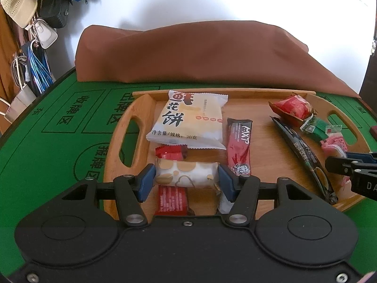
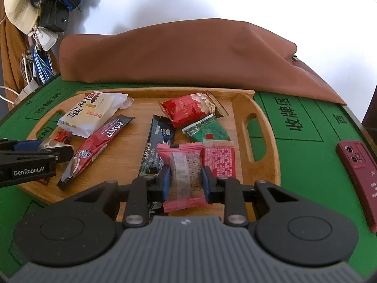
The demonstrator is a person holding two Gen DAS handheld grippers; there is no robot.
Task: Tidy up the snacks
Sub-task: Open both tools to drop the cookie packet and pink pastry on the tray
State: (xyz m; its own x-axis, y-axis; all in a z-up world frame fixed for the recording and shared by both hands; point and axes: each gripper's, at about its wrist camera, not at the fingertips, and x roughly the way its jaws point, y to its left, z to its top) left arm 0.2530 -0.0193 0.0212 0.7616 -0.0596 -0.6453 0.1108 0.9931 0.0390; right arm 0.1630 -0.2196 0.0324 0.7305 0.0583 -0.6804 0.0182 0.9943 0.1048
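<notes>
A wooden tray (image 1: 271, 146) on the green table holds several snacks. My left gripper (image 1: 186, 179) is shut on a white snack with gold hearts (image 1: 186, 174), over the tray's left front. A small red packet (image 1: 172, 199) lies under it and another (image 1: 170, 152) just beyond. My right gripper (image 2: 185, 181) is shut on a pink wrapped snack (image 2: 185, 172), over the tray's right front (image 2: 235, 108). A white flower-cake pack (image 1: 188, 120), a red stick pack (image 1: 239, 146), a black stick pack (image 2: 155, 146), a red nut bag (image 2: 190, 108) and a green packet (image 2: 209, 131) lie in the tray.
A brown cloth-covered heap (image 1: 200, 54) lies behind the tray. A dark red phone (image 2: 360, 179) lies on the green table (image 2: 306, 165) to the right. Bags and a hat (image 1: 16, 2) hang at the far left.
</notes>
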